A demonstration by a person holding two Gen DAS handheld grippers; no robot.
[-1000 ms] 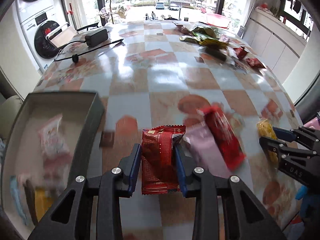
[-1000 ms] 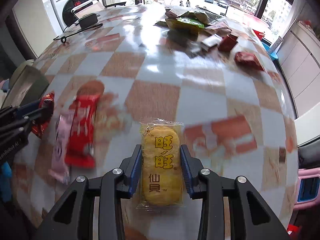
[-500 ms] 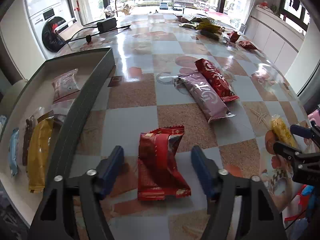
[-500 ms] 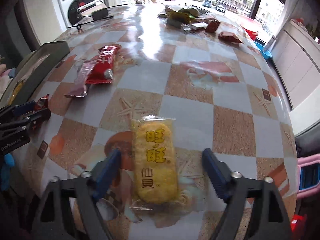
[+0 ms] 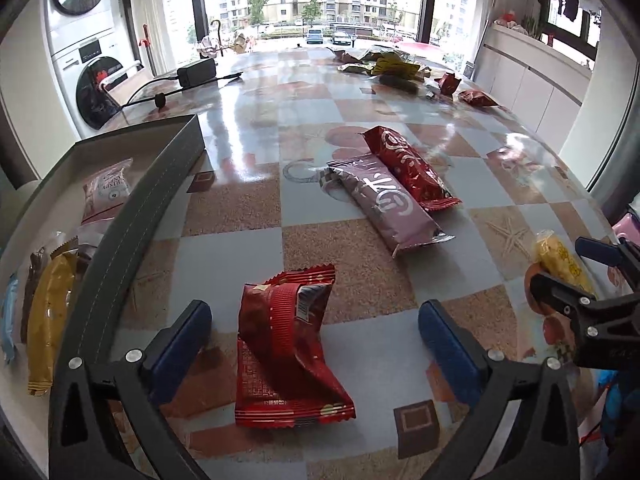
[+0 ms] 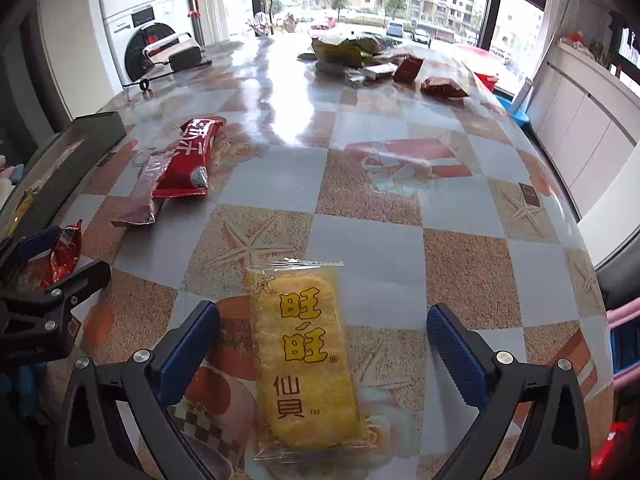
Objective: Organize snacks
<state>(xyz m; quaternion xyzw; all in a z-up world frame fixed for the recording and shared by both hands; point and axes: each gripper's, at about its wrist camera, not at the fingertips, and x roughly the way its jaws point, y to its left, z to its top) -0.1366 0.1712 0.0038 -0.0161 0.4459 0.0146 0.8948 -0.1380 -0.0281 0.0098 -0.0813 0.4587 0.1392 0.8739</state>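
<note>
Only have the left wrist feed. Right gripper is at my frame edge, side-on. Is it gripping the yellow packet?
Observer: No. In the right wrist view the right gripper is open, and its jaws have just been opening. The yellow packet lies flat on the table between the pads and touches neither.
Operator: How is it oriented?
Observer: Lengthwise along the fingers, printed side up, with the red and black characters readable.
Operator: Anything to the right of it?
Observer: No other snack there, only patterned tablecloth up to the table's edge.
</note>
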